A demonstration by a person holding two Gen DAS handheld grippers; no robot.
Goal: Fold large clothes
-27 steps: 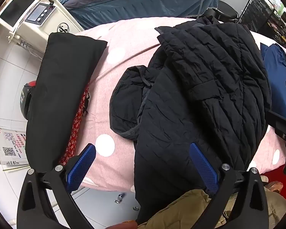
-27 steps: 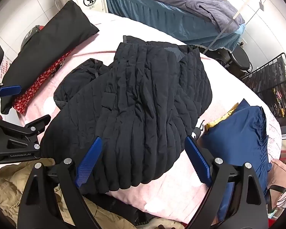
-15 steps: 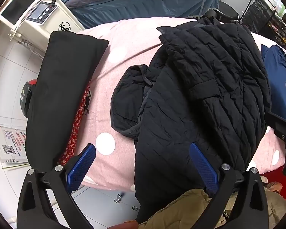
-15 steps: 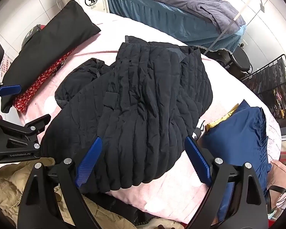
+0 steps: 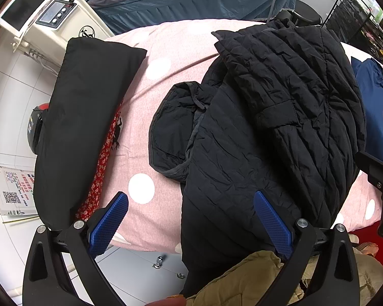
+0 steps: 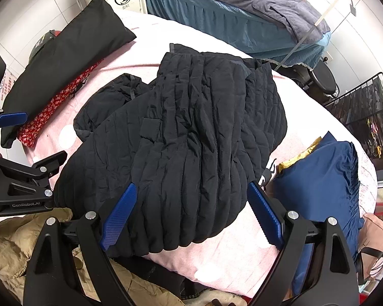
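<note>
Left wrist view: we see almost no change from half second ago; black quilted jacket (image 5: 280,127) lies in same heap on pink bed cover (image 5: 150,89), hood spilling toward black cushion (image 5: 81,117). Left gripper (image 5: 191,224) hovers above jacket's near hem, jaws wide apart, holding nothing.

Right wrist view: jacket (image 6: 191,137) also unmoved, blue garment (image 6: 319,178) just beside it. Right gripper (image 6: 191,211) spread wide, empty, above near edge. We judge folding is paused, next grasp not yet begun.
</note>
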